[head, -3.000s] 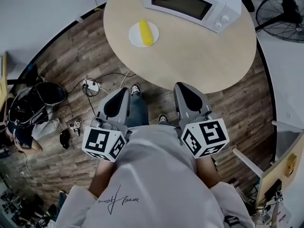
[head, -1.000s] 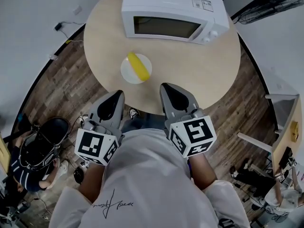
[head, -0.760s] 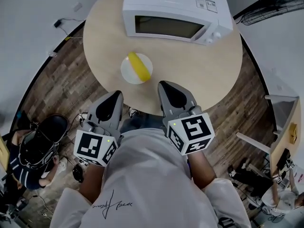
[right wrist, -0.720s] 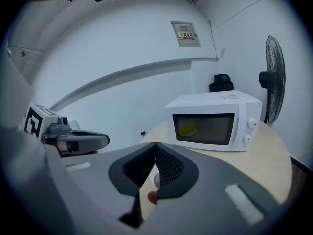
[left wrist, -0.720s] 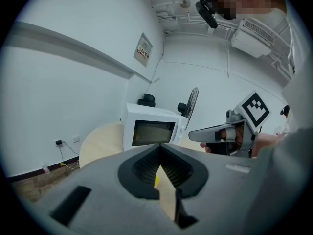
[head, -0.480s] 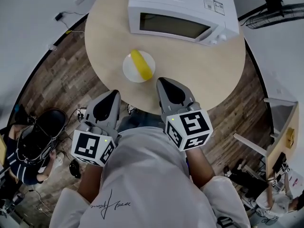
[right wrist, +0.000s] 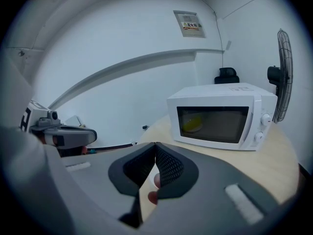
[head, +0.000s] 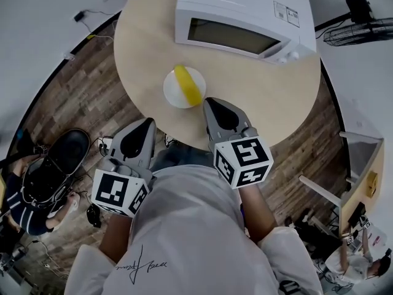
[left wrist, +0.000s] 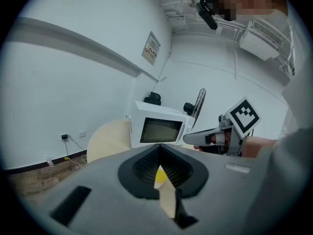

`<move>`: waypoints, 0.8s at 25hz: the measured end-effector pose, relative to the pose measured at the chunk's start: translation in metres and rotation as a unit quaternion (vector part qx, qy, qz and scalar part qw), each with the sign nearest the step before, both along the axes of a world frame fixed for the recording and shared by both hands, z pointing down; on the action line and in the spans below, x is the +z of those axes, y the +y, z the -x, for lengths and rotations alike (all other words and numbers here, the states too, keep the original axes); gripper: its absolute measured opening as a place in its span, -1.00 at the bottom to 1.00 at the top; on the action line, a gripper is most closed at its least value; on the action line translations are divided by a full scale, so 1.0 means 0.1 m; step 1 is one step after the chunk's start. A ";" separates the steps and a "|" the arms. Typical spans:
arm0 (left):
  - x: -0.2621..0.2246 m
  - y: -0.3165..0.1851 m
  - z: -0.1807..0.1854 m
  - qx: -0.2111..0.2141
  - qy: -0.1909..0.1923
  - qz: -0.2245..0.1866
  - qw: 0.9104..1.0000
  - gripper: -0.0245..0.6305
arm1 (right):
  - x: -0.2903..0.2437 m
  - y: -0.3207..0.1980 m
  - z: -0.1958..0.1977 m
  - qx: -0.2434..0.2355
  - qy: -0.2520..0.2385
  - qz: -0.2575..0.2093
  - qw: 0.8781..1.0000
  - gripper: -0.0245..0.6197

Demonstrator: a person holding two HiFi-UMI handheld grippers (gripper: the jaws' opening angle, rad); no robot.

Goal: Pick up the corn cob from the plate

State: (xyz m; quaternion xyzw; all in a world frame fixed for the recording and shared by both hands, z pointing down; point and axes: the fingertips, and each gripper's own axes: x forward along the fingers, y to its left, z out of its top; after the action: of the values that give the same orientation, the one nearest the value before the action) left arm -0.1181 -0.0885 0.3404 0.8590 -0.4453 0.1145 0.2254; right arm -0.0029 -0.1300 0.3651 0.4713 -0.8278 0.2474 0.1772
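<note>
A yellow corn cob (head: 188,85) lies across a small white plate (head: 172,92) near the front edge of the round table (head: 258,103). In the head view my right gripper (head: 208,102) is shut and empty, its tip over the table just right of the plate. Shut and empty as well, my left gripper (head: 149,121) hangs off the table edge, below and left of the plate. In the left gripper view the corn cob (left wrist: 159,176) shows through the slit under the closed jaws, with the right gripper (left wrist: 195,138) to the right. The right gripper view shows closed jaws and the left gripper (right wrist: 91,137).
A white microwave (head: 245,17) with its door closed stands at the back of the table; a yellowish shape (right wrist: 192,124) shows behind its glass. A standing fan (head: 362,29) is at the far right. A person (head: 24,195) sits on the wooden floor at the left beside cables.
Both grippers have moved toward the table and a little down. The right gripper's tip now reaches over the table edge beside the plate. Both stay shut.
</note>
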 end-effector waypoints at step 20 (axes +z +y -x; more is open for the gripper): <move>0.06 -0.04 0.07 -0.003 0.001 0.012 1.000 -0.95 | 0.34 -0.27 0.16 -0.025 0.014 0.029 0.999 -0.86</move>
State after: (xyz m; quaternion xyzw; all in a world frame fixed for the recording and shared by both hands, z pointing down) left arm -0.1256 -0.0925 0.3459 0.8550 -0.4461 0.1185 0.2366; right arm -0.0190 -0.1566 0.3989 0.4490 -0.8290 0.2601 0.2087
